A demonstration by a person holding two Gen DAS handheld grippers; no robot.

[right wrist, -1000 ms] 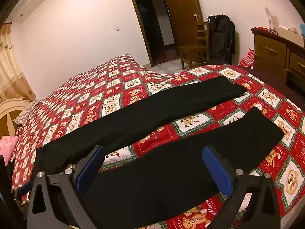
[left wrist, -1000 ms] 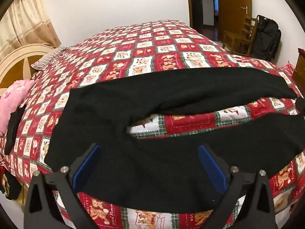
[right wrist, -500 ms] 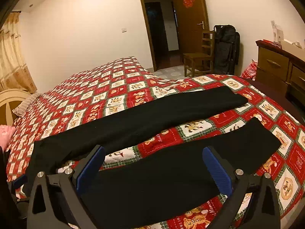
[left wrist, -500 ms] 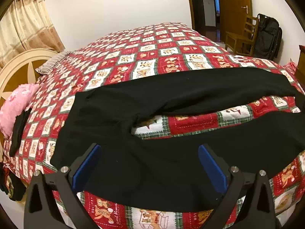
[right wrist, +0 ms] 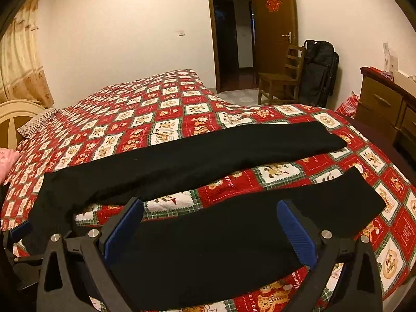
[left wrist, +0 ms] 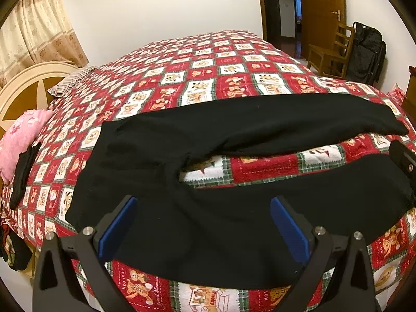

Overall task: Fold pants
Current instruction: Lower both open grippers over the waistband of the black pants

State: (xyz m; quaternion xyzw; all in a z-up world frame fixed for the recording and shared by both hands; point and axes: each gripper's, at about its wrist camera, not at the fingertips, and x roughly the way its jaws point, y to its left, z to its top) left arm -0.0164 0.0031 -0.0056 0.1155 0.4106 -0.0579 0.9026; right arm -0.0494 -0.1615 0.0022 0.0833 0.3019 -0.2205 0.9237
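Note:
Black pants lie spread flat on the bed, waist to the left, the two legs running right with a gap of quilt between them. They also show in the right wrist view. My left gripper is open and empty, hovering over the waist and near leg. My right gripper is open and empty, above the middle of the near leg. The right gripper's side shows at the right edge of the left wrist view; the left gripper's blue finger shows at the left edge of the right wrist view.
The bed has a red patterned quilt and a round headboard at left. A pink pillow with a dark item lies by it. A wooden chair, black bag, open door and dresser stand at right.
Both grippers have risen or tilted up slightly, so the pants sit lower in each view. The pants have not moved and both grippers stay open.

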